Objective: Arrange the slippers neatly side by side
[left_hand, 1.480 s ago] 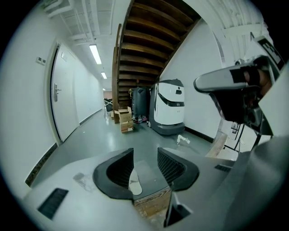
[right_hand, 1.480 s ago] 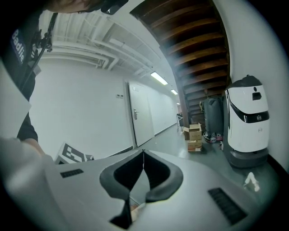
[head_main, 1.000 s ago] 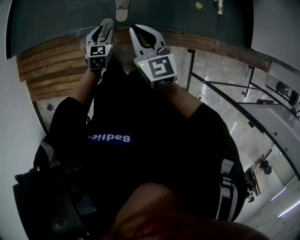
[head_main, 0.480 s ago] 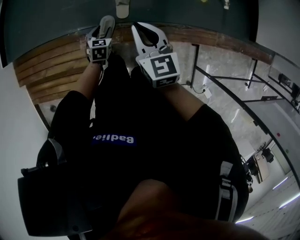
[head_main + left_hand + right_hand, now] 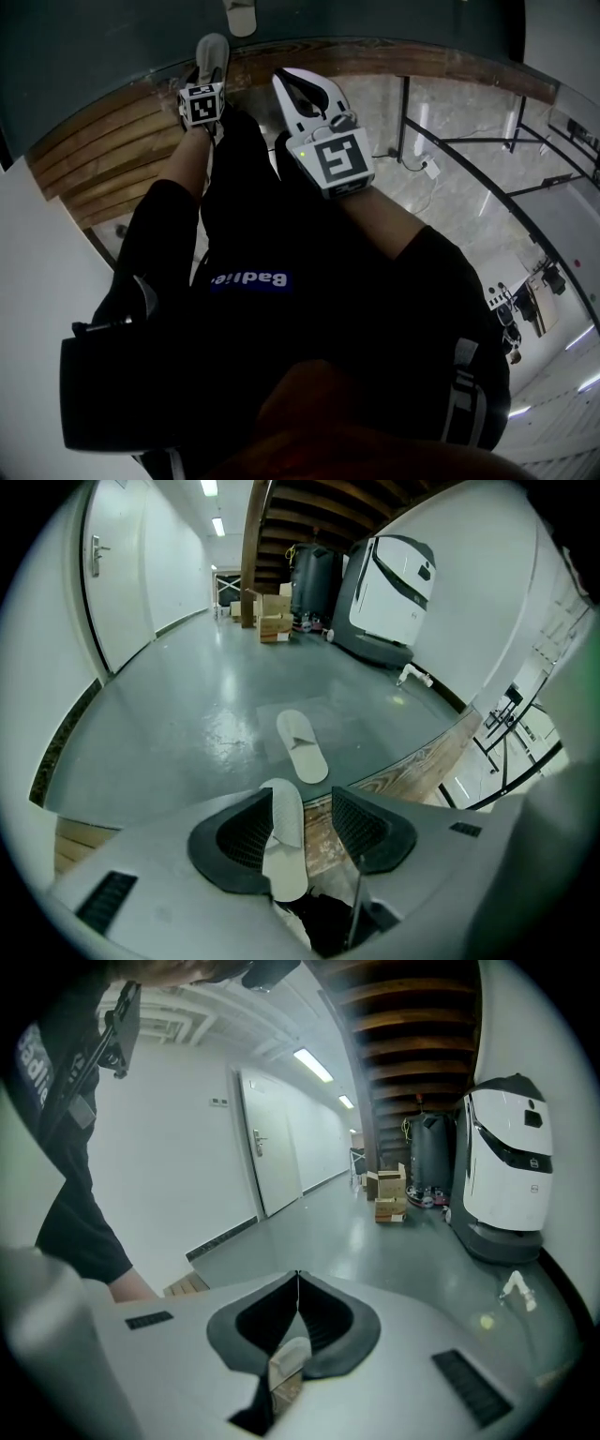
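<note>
In the left gripper view, the left gripper [image 5: 302, 797] has just been spreading its jaws, and they stand wide and released. The near slipper [image 5: 284, 841] lies between them, close along the left pad [image 5: 242, 834] and clear of the right pad [image 5: 364, 825]. Its long axis runs straight out the way the fingers point, and we cannot tell whether it touches the left pad. The far slipper [image 5: 302, 747] lies just beyond the fingertips, a little to their right, almost end to end with the near one. We judge the pairing calls for a carry forward and sideways. The far slipper rests on a grey-green floor [image 5: 178, 714], and a wooden strip [image 5: 422, 761] shows under and to the right of the fingers. In the right gripper view, the right gripper [image 5: 298, 1277] is clenched tip to tip on nothing, pointing down a corridor past a door [image 5: 267, 1162], with no slipper ahead. In the head view, the left hand is the nearer to both slippers.
</note>
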### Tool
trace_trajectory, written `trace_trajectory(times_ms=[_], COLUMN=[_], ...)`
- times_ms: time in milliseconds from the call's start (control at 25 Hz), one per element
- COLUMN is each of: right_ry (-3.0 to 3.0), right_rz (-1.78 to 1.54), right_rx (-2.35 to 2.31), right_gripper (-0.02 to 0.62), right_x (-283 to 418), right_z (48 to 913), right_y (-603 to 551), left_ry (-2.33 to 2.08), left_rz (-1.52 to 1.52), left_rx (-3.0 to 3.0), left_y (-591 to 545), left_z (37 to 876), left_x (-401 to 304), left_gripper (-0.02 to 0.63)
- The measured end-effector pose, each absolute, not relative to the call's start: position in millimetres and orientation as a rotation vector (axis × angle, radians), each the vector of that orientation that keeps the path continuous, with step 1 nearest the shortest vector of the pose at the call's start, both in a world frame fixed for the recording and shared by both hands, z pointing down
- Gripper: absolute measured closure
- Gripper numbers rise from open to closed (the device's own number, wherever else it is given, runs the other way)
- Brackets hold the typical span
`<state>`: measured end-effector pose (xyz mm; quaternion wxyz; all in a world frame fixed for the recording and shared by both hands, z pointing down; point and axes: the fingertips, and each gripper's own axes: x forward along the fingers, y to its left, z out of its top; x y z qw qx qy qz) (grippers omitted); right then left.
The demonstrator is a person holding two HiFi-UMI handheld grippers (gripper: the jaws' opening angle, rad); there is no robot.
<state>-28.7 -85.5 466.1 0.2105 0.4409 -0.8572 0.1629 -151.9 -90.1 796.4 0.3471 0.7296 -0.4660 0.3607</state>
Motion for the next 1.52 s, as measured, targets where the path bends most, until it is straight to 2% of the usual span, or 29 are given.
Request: trace_trajectory(times_ms=[240,560,1000,1120,1520], right_ry=[-2.348,-2.387,-2.351,-2.360,-2.340], right_rz=[0.469,0.509,0.526,0.526,0.570], right_rx=[1.244,1.211,1.222,1.230,1.241], right_gripper=[0.595,0.595,0.595,0.595,0.595], right_x=[-19.7,-47.4,-35.3,-35.2,-38.2], right_z=[496.1,531.1,565.1,577.7,595.7], right_y=[-87.5,-105.5,-111.0,-109.6,-110.4], left_ry=[-1.222,-1.235,-1.207,-1.260,-1.215], left_rz=[0.932,0.942,1.014,1.069,1.078], left_rx=[1.823,1.768,1.662,1.611,1.606], left_y=[-101.2,-118.3,-116.7,-111.6,-99.7], left_z=[850.4,897.2,978.0,995.5,1021.5], left_x=[-155.3,-158.7,-170.4,-188.8,-183.9], left_gripper=[0.436,0.436,0.436,0.436,0.436])
